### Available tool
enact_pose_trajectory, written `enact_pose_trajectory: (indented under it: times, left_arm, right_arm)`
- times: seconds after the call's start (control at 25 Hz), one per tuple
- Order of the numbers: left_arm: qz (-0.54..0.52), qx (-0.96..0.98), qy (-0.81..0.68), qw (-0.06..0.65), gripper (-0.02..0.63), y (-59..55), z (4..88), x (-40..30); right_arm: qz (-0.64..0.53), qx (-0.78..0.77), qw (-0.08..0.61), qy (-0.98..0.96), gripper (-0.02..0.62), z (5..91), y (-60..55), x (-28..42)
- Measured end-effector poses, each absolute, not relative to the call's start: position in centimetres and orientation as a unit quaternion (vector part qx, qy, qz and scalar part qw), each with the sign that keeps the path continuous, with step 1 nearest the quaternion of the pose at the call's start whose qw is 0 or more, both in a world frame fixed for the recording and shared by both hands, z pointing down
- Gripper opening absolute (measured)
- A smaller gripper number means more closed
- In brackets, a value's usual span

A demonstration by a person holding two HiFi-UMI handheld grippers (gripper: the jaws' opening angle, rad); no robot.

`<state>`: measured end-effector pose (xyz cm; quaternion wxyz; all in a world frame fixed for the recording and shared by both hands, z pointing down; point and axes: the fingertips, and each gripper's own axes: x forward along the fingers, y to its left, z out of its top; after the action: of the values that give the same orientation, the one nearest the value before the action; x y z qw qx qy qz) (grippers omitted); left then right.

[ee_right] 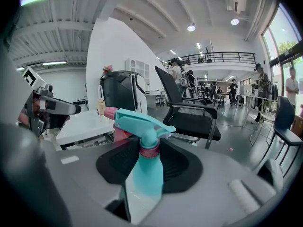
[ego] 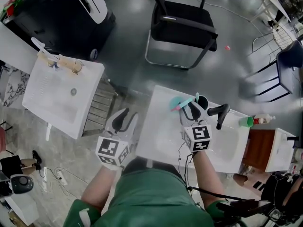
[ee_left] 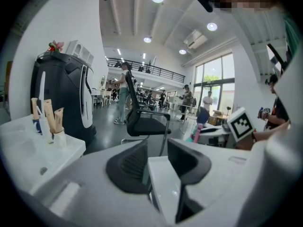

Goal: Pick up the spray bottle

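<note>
The spray bottle [ego: 179, 103] is turquoise with a pink nozzle. It is held over the left end of a white sink basin [ego: 161, 136]. My right gripper [ego: 191, 109] is shut on it. In the right gripper view the bottle [ee_right: 146, 167] stands upright between the black pads [ee_right: 182, 167], gripped at the body just under its trigger head. My left gripper [ego: 125, 120] hangs off the basin's left edge, open, holding nothing. In the left gripper view the left gripper [ee_left: 158, 161] has only the basin's white edge between its pads.
A black faucet [ego: 219, 115] rises at the basin's back, with a green cup [ego: 245, 122] beside it. A second white sink [ego: 59, 96] stands to the left. A black office chair [ego: 182, 25] and a black appliance [ego: 61, 13] stand beyond on the grey floor.
</note>
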<state>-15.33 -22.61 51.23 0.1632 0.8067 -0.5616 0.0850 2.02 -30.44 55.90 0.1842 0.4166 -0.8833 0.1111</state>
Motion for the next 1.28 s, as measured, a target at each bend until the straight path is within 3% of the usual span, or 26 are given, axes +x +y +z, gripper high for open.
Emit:
enact_pose_trajectory:
  times: [0.8, 1.28]
  left_arm:
    - [0.057, 0.813, -0.563, 0.135, 0.118, -20.9, 46.4, -15.8]
    - [0.028, 0.819, -0.563, 0.11, 0.101, -20.9, 43.0, -15.9]
  right_arm:
    - [0.102, 0.432, 0.103, -0.89, 0.137, 45.5, -27.1, 3.5]
    - [0.025, 0.444, 0.052, -0.894, 0.137, 37.1, -25.1, 5.2]
